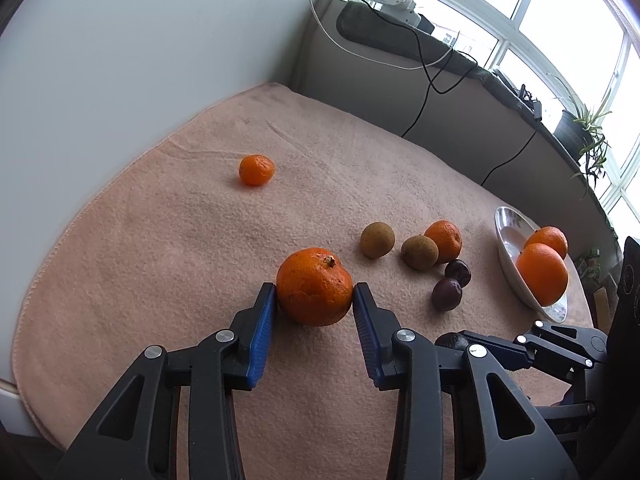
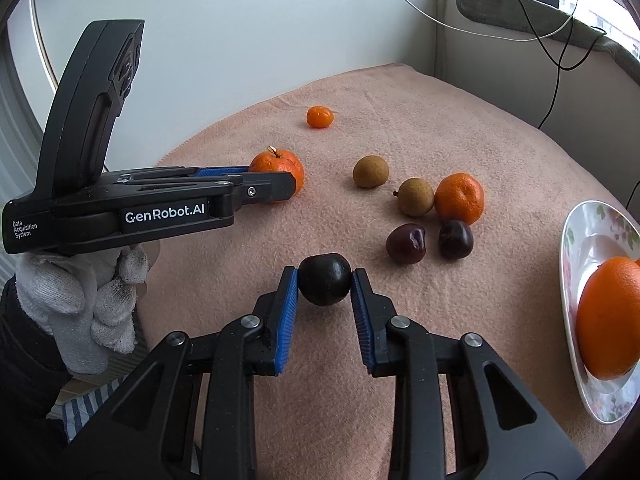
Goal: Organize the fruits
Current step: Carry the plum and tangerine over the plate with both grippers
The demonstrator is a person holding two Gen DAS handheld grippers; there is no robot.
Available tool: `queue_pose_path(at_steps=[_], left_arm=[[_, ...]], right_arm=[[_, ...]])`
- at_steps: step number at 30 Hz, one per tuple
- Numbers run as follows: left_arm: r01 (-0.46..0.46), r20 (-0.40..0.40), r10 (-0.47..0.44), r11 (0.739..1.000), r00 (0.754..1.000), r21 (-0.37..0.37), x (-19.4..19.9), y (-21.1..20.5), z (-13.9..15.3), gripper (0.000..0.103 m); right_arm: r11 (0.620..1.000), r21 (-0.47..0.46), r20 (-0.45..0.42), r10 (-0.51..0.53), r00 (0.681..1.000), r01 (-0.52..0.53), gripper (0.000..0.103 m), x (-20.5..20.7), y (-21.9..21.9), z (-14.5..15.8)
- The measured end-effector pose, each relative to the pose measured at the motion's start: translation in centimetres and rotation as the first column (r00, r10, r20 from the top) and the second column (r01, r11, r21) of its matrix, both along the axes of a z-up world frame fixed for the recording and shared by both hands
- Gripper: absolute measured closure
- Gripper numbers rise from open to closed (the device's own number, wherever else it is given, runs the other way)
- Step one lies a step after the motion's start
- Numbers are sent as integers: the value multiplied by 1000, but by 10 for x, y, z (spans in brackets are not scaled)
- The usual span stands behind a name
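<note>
My left gripper [image 1: 314,292] is shut on a large stemmed tangerine [image 1: 314,286] that rests on the peach towel [image 1: 160,280]; both blue pads touch its sides. The right wrist view shows that gripper [image 2: 280,178] from the side, held by a gloved hand [image 2: 80,300]. My right gripper [image 2: 324,282] is shut on a dark plum [image 2: 324,284] at the towel's near side. Two more plums [image 2: 405,243], two brown kiwis [image 2: 371,171] and a mandarin [image 2: 459,198] lie clustered further back. A small mandarin [image 1: 257,169] lies alone at the far left.
A white flowered plate [image 2: 576,232] at the right edge holds oranges [image 2: 610,318]. A pale wall [image 1: 120,60] borders the towel at the left and back. Cables [image 1: 424,80] hang by a window ledge with plants [image 1: 588,132].
</note>
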State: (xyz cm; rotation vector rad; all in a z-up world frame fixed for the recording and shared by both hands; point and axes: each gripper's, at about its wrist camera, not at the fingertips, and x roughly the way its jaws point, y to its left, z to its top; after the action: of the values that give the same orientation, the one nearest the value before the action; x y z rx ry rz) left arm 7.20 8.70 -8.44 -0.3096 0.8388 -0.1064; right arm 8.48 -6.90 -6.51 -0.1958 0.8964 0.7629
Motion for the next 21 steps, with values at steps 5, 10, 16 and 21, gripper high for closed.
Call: queue_pose_path(at_steps=[5,10,16,21], left_arm=[[18,27,-18,1000,999,-13,-2,-4,11,66],[54,53,-53,998,997,-22,5,-14,23,66],[107,77,-104,994,992,-31,17,-36,33,66],[164,96,-161,986,982,-33,28,-61,41,66]], right_arm=[[997,42,31,-64,997,62,75,3,-29,20],[986,77,63,-150,987,145,75,5,-68,38],[960,107,84,-269,959,260,75,7,-117,52],[930,113,91,-361,928,350,75,8,-154,55]])
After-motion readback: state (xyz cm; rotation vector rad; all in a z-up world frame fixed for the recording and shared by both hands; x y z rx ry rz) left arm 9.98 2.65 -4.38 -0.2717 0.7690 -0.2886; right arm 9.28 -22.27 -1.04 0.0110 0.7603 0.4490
